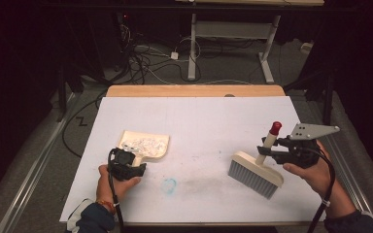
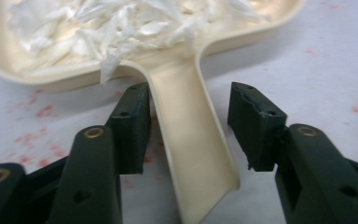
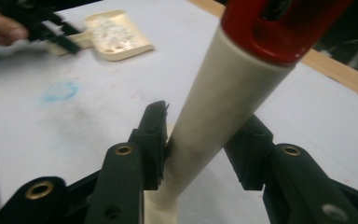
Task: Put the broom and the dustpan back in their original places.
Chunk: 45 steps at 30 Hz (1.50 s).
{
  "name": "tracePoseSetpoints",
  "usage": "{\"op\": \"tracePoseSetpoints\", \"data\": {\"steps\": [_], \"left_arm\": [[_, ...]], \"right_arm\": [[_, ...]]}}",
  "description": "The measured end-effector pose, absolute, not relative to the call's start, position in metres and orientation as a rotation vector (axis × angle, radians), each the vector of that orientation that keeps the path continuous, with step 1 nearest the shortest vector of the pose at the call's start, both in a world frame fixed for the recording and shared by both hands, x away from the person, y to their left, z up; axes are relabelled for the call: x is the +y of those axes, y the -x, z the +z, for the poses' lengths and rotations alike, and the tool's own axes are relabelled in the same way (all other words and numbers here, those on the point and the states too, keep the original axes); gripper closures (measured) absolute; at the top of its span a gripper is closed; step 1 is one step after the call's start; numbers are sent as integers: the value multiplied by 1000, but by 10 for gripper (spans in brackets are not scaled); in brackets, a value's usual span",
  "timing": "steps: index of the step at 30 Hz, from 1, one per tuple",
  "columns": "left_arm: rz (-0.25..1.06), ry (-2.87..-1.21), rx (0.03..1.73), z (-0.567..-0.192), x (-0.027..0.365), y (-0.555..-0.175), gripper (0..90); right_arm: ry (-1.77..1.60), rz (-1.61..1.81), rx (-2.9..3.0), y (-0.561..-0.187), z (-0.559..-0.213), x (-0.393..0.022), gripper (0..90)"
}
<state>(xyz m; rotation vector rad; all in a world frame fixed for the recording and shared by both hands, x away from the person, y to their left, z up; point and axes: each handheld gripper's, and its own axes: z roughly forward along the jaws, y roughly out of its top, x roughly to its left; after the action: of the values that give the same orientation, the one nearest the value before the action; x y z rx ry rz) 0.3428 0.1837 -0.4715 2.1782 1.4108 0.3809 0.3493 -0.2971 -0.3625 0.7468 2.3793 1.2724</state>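
Note:
A cream dustpan (image 1: 127, 138) lies on the white table top (image 1: 199, 116), holding white paper scraps (image 1: 148, 144). My left gripper (image 1: 138, 166) sits at its handle. In the left gripper view the jaws of that gripper (image 2: 189, 116) stand apart on either side of the handle (image 2: 186, 140), with a clear gap at the right pad (image 2: 254, 126). A hand brush (image 1: 255, 172) with grey bristles and a red-capped handle (image 3: 223, 88) stands tilted on the table. My right gripper (image 1: 267, 151) straddles this handle with its jaws slightly apart (image 3: 200, 135).
A faint blue ring mark (image 1: 170, 184) and a grey smudge lie between the dustpan and the brush. The table's wooden far edge (image 1: 194, 91) borders a floor with cables and desk legs. The right gripper view has the dustpan (image 3: 116, 35) far off.

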Motion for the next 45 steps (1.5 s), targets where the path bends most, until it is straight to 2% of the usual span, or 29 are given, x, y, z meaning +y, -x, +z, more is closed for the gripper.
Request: {"op": "tracePoseSetpoints", "data": {"steps": [5,10,15,20,26,31,39,45], "left_arm": [[418,-2191,1374,-469,177,-339,405],[442,-2193,1252,-465,178,-332,350],[520,-2183,1121,-465,181,-319,298],[605,-2120,1042,-464,189,-303,197],[647,-2114,971,-468,194,-291,189],[664,-2128,929,-471,191,-286,189],[658,-2133,898,-473,190,-286,189],[661,-2124,917,-474,192,-287,189]], "right_arm": [[-827,1220,2320,-373,-366,-293,573],[-918,1181,2257,-400,-369,-290,560],[-980,1117,2231,-426,-375,-282,539],[-1034,1114,2156,-443,-379,-274,537],[-1093,1120,2021,-457,-381,-266,494],[-1076,1105,1974,-467,-387,-259,492],[-1075,1131,1953,-465,-391,-254,452],[-1051,1162,1936,-455,-393,-250,373]]}}
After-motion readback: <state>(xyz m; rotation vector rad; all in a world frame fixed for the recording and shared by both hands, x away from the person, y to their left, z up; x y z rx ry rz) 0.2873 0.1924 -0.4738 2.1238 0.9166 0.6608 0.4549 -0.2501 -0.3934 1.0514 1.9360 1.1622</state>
